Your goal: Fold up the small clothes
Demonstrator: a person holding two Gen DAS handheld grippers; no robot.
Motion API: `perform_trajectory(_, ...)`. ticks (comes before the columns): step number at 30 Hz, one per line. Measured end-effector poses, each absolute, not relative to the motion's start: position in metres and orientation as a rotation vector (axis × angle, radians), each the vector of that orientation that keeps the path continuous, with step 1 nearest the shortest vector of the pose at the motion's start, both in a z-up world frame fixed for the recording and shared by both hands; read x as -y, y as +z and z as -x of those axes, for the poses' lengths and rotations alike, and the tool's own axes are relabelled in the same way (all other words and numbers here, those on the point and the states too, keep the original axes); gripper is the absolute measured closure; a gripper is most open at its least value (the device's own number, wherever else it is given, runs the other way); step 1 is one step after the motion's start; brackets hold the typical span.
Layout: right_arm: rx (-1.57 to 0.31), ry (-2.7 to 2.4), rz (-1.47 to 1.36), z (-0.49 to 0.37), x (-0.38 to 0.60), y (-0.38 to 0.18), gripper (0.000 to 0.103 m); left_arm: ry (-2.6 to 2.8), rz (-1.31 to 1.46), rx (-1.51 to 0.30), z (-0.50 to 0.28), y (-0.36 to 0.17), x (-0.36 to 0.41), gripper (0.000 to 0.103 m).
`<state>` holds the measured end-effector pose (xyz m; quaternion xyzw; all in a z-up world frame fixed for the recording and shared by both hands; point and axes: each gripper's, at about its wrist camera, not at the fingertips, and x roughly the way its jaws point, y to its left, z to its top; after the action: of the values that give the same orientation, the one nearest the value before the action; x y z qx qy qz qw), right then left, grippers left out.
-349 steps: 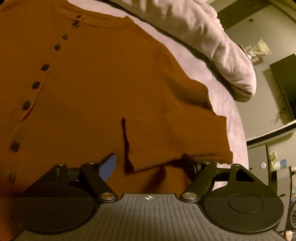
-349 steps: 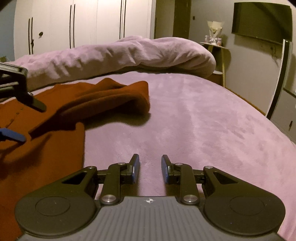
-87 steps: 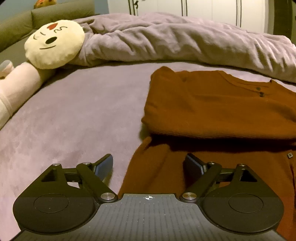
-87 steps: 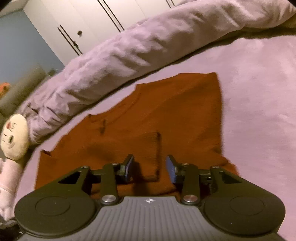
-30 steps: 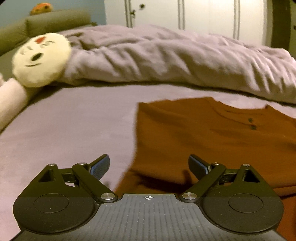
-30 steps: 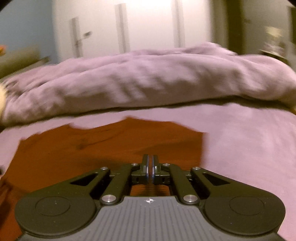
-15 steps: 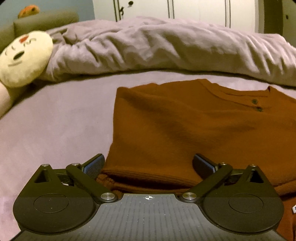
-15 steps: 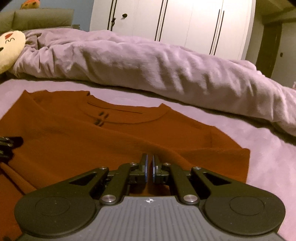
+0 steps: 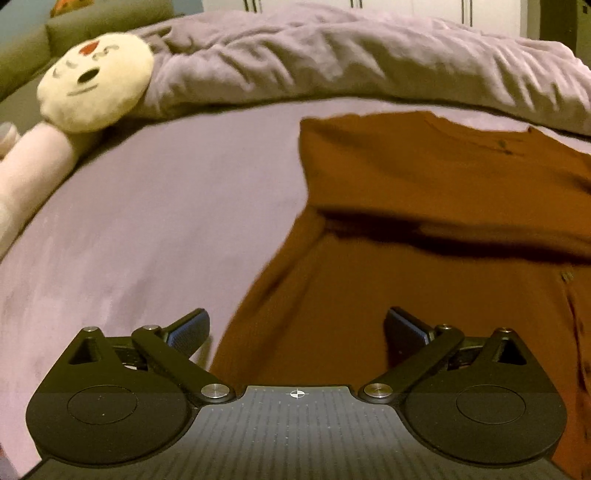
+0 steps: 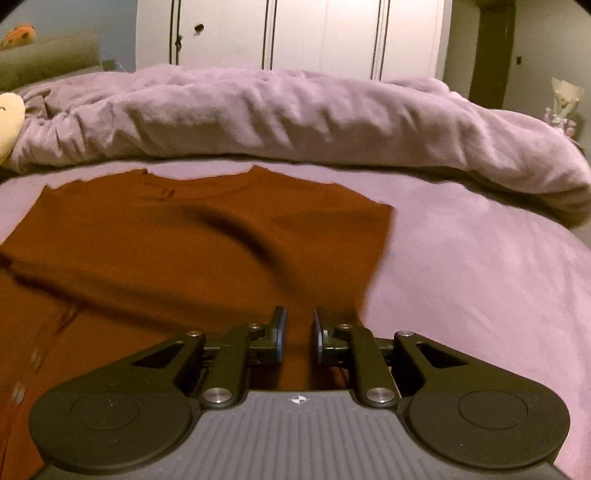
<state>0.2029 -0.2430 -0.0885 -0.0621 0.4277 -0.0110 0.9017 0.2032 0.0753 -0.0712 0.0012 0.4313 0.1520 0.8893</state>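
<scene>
The cardigan [image 9: 424, 206], a rust-brown knit with small dark buttons, lies flat on the purple bed [image 9: 155, 221] with its upper part folded down over the lower part, so a doubled edge and its dark shadow run across the middle of the garment. Taking the cardigan as the landmark: the bed cover spreads out from under it on every side, bare to its left in the left wrist view and bare to its right in the right wrist view. Beyond its neckline a bunched lilac duvet [image 10: 295, 114] stretches across the bed, close to the collar but apart from it. Behind the duvet stand white wardrobe doors [image 10: 325, 33]. Well off to the cardigan's left, against the end of the duvet, rests a round cream plush cushion [image 9: 96, 81] with a stitched face, and a pale pink bolster [image 9: 26, 173] lies just below it. The left gripper [image 9: 295, 328] hangs over the cardigan's near left edge with its jaws spread wide, one blue pad over the bed cover and the other over the knit, gripping nothing. The right gripper [image 10: 297, 336] hangs over the cardigan's near right edge; its jaws have just been opening and now stand a little apart, with the fabric seen through the gap and neither pad pressing on it.
</scene>
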Motion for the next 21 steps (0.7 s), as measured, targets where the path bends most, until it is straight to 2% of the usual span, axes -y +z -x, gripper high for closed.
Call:
perform_trajectory(2, -0.888, -0.042, 0.066, -0.177, 0.253, -0.077, 0.066, 0.306, 0.022, -0.907, -0.187, -0.068, -0.075, 0.0)
perform_trajectory(6, -0.9, -0.05, -0.067, -0.122, 0.274, -0.055, 0.047, 0.3, 0.053, -0.918, -0.158, -0.061, -0.075, 0.0)
perform_trajectory(12, -0.966, -0.072, -0.209, -0.062, 0.295, -0.054, 0.044, 0.298, 0.037, -0.921, -0.124, -0.055, -0.071, 0.0)
perform_trajectory(21, -0.984, -0.017, -0.3, -0.031, 0.315, -0.05, 0.046, 0.25, 0.155, -0.986, -0.074, -0.057, -0.088, 0.0)
